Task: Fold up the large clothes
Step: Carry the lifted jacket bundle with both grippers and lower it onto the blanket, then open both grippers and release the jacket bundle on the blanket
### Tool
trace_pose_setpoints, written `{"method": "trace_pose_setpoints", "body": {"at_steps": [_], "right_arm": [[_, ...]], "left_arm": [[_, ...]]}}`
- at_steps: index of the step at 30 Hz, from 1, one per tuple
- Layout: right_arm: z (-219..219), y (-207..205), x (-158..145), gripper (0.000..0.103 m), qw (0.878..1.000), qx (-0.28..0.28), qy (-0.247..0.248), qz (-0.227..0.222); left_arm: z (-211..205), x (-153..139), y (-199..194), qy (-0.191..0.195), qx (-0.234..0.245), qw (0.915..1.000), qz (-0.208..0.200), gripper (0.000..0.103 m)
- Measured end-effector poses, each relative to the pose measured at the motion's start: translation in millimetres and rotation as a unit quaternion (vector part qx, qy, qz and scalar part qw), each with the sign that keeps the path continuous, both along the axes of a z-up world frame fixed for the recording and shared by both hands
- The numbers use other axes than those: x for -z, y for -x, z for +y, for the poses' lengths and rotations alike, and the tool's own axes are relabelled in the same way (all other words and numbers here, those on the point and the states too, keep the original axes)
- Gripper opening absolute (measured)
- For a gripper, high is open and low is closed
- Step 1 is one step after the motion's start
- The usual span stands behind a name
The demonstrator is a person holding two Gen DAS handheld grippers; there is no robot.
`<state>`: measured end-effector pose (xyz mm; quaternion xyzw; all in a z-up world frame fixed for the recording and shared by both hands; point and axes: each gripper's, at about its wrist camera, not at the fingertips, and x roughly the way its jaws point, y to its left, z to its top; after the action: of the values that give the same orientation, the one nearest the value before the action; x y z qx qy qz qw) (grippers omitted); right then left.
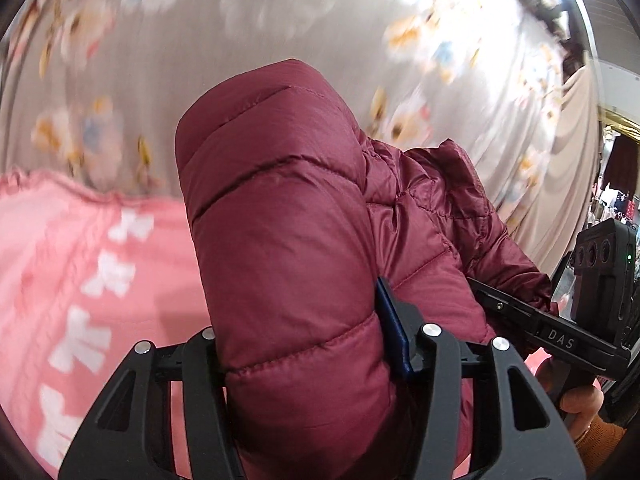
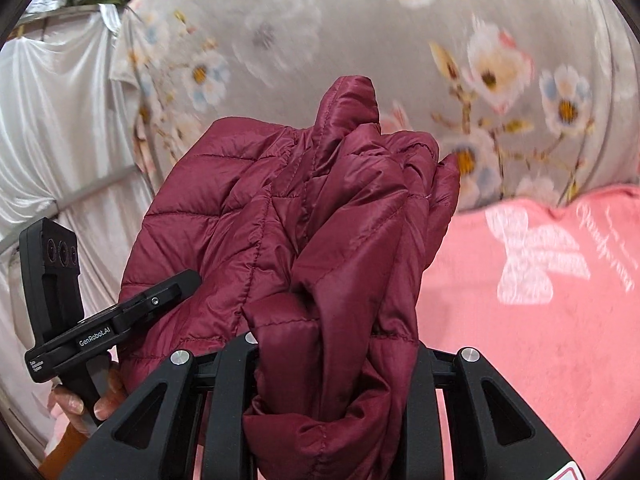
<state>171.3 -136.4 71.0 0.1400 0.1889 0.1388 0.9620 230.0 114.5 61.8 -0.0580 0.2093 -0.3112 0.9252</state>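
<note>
Left wrist view: left gripper (image 1: 304, 360) clamped on a thick quilted fold of the maroon puffer jacket (image 1: 288, 220). The padded roll fills the gap between both black fingers (image 1: 434, 364) and rises straight up the middle of the frame, bulging well past the fingertips. Rest of the jacket trails off to the right in crumpled folds, toward the right gripper (image 1: 560, 332), seen side-on at the right edge with its fingers reaching into the fabric. A hand (image 1: 576, 404) with an orange cuff holds that tool from below. Behind the jacket: a pink blanket (image 1: 80, 272) with white print at lower left, and a grey floral sheet (image 1: 200, 60) above, both blurred. Right wrist view: right gripper (image 2: 332, 364) likewise closed on the jacket (image 2: 320, 208), a bunched, creased wad squeezed between its fingers and spilling down below them. The garment stands up from the grip and spreads left, quilted panels showing. The left gripper (image 2: 176, 284) comes in from lower left, its tip touching the jacket's left panel; whether its jaws are shut cannot be told from this angle. A hand (image 2: 80, 400) grips its handle. The pink blanket (image 2: 540, 300) lies right, the floral sheet (image 2: 360, 40) behind, pale draped cloth (image 2: 60, 140) at left.
</note>
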Motion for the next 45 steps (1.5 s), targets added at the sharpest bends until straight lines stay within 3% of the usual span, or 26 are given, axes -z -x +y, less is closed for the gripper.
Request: {"method": "trace_pose_setpoints", "body": {"at_steps": [11, 18, 23, 25, 28, 30, 36, 40, 42, 44, 45], "right_arm": [[-2.1, -46.3, 113.8, 0.024, 0.994, 0.0, -0.015, 0.112], [-5.0, -49.9, 139.0, 0.026, 0.992, 0.003, -0.023, 0.126], [-7.7, -49.4, 151.2, 0.033, 0.99, 0.008, -0.027, 0.137], [-9.5, -49.4, 153.2, 0.037, 0.989, 0.009, -0.031, 0.141], [-15.3, -44.2, 154.5, 0.05, 0.987, 0.015, -0.039, 0.155], [-21.4, -34.8, 154.1, 0.056, 0.986, 0.019, -0.047, 0.159], [-43.9, 5.3, 145.1, 0.06, 0.983, 0.037, -0.069, 0.166], [-50.4, 31.7, 123.5, 0.06, 0.985, 0.064, -0.057, 0.15], [-45.1, 40.7, 104.7, 0.057, 0.988, 0.073, -0.03, 0.135], [-32.0, 43.1, 86.5, 0.032, 0.99, 0.072, 0.007, 0.124], [-26.0, 43.2, 81.3, 0.029, 0.99, 0.075, 0.023, 0.12]], "left_arm": [[-7.4, 99.2, -36.4, -0.034, -0.009, 0.9948, 0.096, 0.051], [-1.1, 124.1, -40.6, -0.028, -0.02, 0.9933, 0.11, 0.053], [-2.6, 130.5, -42.1, -0.035, -0.027, 0.9923, 0.115, 0.057], [-5.3, 129.5, -42.5, -0.044, -0.034, 0.9914, 0.119, 0.06], [-8.0, 126.8, -39.1, -0.066, -0.06, 0.9881, 0.125, 0.071], [-9.9, 122.9, -33.4, -0.094, -0.094, 0.9833, 0.125, 0.091], [-19.3, 98.6, -4.4, -0.177, -0.159, 0.9641, 0.118, 0.093], [-24.1, 85.6, 10.8, -0.204, -0.18, 0.9546, 0.12, 0.093], [-26.6, 78.4, 16.2, -0.211, -0.187, 0.9514, 0.124, 0.094], [-27.7, 74.2, 19.6, -0.212, -0.193, 0.9499, 0.126, 0.095], [-29.4, 71.5, 20.9, -0.212, -0.195, 0.9496, 0.125, 0.096]]}}
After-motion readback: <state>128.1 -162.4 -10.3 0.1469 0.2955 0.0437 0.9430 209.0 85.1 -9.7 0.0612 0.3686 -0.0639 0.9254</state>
